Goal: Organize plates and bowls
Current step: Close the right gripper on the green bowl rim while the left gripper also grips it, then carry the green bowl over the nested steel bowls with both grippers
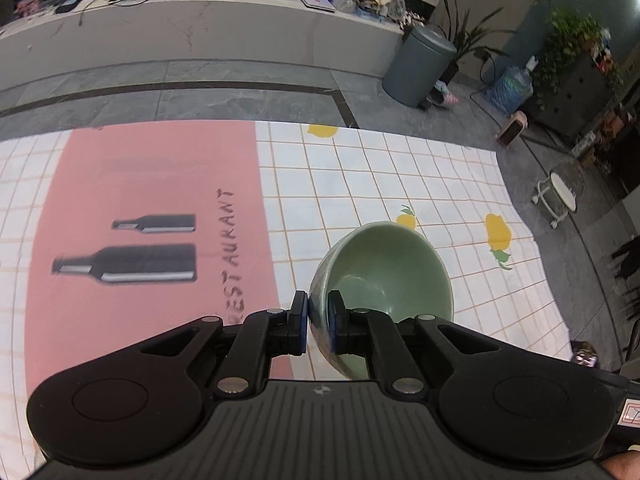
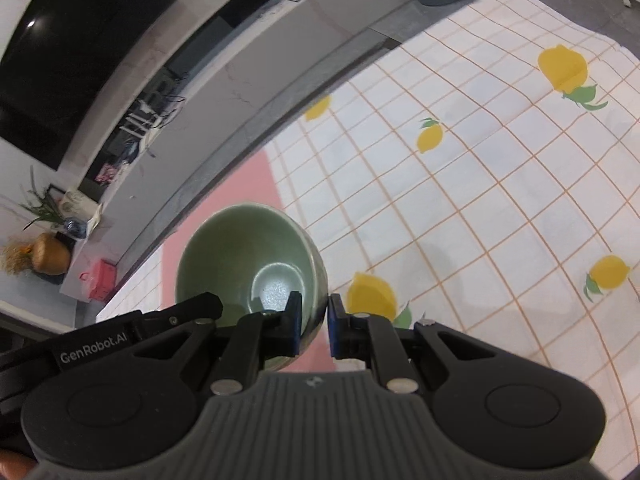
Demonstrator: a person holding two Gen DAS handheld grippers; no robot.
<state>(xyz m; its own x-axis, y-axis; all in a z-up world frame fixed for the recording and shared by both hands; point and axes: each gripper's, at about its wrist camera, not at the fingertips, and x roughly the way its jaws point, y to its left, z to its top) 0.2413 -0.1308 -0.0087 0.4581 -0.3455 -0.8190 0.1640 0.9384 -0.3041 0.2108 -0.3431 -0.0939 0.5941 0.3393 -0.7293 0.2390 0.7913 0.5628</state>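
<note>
My left gripper (image 1: pixel 318 322) is shut on the rim of a green bowl (image 1: pixel 384 272), one finger inside and one outside, and holds it tilted above the tablecloth. My right gripper (image 2: pixel 314 326) is shut on the rim of a green bowl (image 2: pixel 244 256) in the same way, also held above the cloth. Part of the other gripper's black body (image 2: pixel 132 336) shows at the lower left of the right wrist view. I cannot tell if both views show one bowl or two. No plates are in view.
A checked tablecloth with lemons (image 1: pixel 400 184) and a pink RESTAURANT panel (image 1: pixel 160 200) covers the floor. Beyond its far edge are a grey bin (image 1: pixel 418 66), a long counter (image 1: pixel 200 28), plants (image 1: pixel 572 36) and a small stool (image 1: pixel 560 194).
</note>
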